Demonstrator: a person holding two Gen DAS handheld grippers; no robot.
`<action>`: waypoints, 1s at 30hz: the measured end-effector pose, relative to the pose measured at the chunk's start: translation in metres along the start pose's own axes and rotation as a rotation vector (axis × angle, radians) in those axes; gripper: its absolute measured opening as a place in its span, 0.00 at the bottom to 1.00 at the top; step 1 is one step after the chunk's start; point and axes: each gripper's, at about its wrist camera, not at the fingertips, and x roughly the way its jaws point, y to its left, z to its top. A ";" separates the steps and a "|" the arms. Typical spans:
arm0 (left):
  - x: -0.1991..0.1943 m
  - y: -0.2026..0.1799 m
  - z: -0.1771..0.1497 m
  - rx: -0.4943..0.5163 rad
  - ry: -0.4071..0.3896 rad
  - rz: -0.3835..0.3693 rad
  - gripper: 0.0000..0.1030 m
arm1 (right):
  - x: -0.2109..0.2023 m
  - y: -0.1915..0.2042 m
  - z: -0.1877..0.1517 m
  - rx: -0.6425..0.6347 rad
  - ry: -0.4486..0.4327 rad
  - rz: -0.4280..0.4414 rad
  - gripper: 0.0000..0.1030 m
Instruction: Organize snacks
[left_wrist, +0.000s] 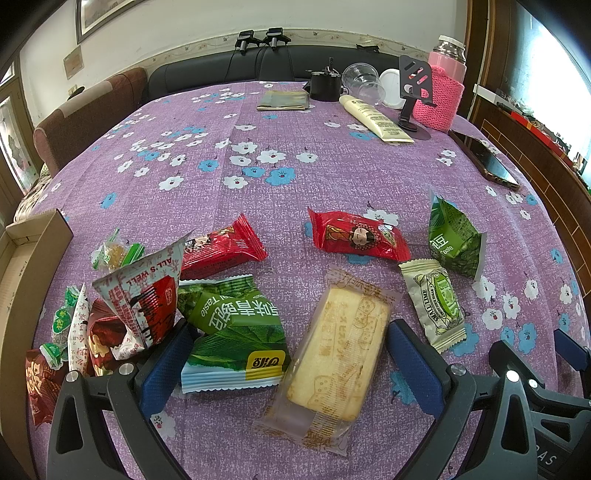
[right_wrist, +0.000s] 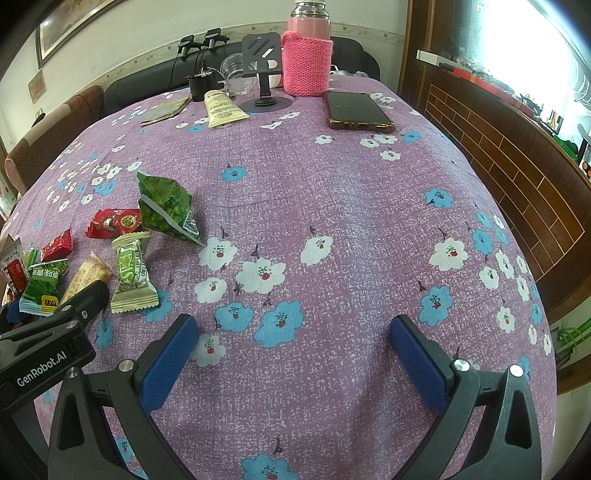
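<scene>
My left gripper (left_wrist: 288, 350) is open, low over the purple flowered cloth, its blue pads either side of a clear-wrapped biscuit (left_wrist: 338, 350) and a green pea packet (left_wrist: 236, 339). Further off lie a red packet with a doll face (left_wrist: 358, 238), a second red packet (left_wrist: 221, 245), a standing green packet (left_wrist: 454, 240) and a pale green-labelled sweet (left_wrist: 437, 302). A heap of red-and-white and small green sweets (left_wrist: 122, 302) lies at the left. My right gripper (right_wrist: 291, 354) is open and empty over bare cloth, right of the snacks (right_wrist: 129, 269).
A cardboard box (left_wrist: 33, 236) sits at the table's left edge. At the far end stand a pink knit-covered flask (left_wrist: 441, 92), a black phone stand (left_wrist: 413, 96), a cream tube (left_wrist: 375, 118), clear cups (left_wrist: 362, 79) and a flat packet (left_wrist: 284, 99). A phone (right_wrist: 356, 110) lies at the right.
</scene>
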 end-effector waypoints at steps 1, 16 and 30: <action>0.000 0.000 0.000 0.000 0.000 0.000 0.99 | 0.000 0.000 0.000 0.000 0.000 0.000 1.00; 0.000 0.000 0.000 0.000 0.000 0.000 0.99 | 0.000 0.000 0.000 0.000 0.000 0.000 1.00; 0.000 0.000 0.000 0.000 0.000 0.000 0.99 | -0.001 -0.001 0.000 -0.008 0.004 0.013 1.00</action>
